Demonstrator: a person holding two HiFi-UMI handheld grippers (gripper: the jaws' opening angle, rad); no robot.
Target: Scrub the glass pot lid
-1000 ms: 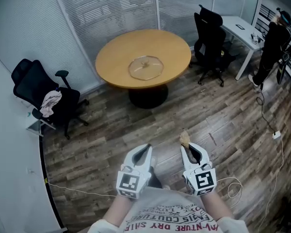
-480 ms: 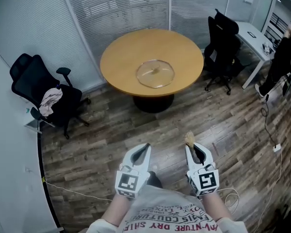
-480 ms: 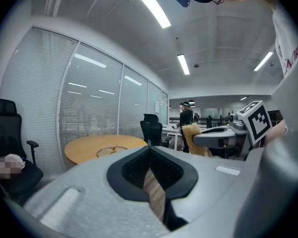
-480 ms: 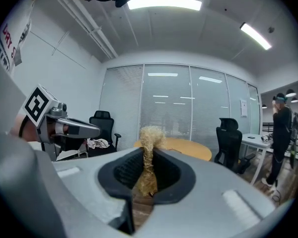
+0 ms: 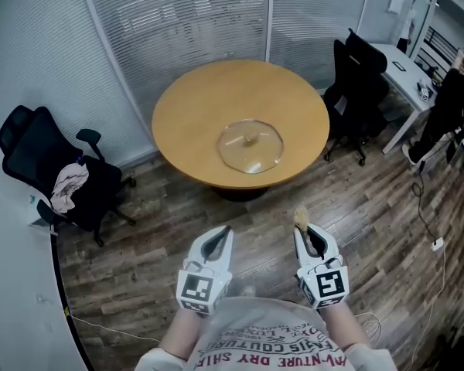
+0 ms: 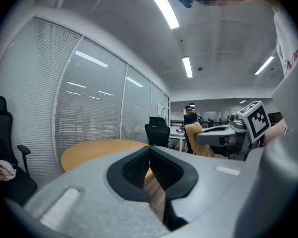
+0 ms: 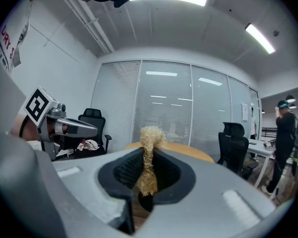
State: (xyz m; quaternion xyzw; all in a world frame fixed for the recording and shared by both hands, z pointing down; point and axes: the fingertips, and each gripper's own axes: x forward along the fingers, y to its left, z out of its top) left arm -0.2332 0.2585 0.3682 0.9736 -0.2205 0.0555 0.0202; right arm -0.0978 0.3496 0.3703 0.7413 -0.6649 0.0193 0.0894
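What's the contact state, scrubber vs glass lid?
Apart. Head view: the scrubber, clamped in the right hand-held gripper, is over the floor, short of the glass lid.

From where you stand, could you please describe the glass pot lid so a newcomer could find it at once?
Find the round yellow-brown wooden table before the blind-covered glass wall. On its near half lies the clear round glass pot lid with a centre knob. Unlike the black office chairs nearby, it is see-through and alone on the tabletop.

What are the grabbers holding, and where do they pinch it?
The right gripper pinches a tan scrubber by its lower part, its fluffy end poking past the jaws. The left gripper is shut on nothing.
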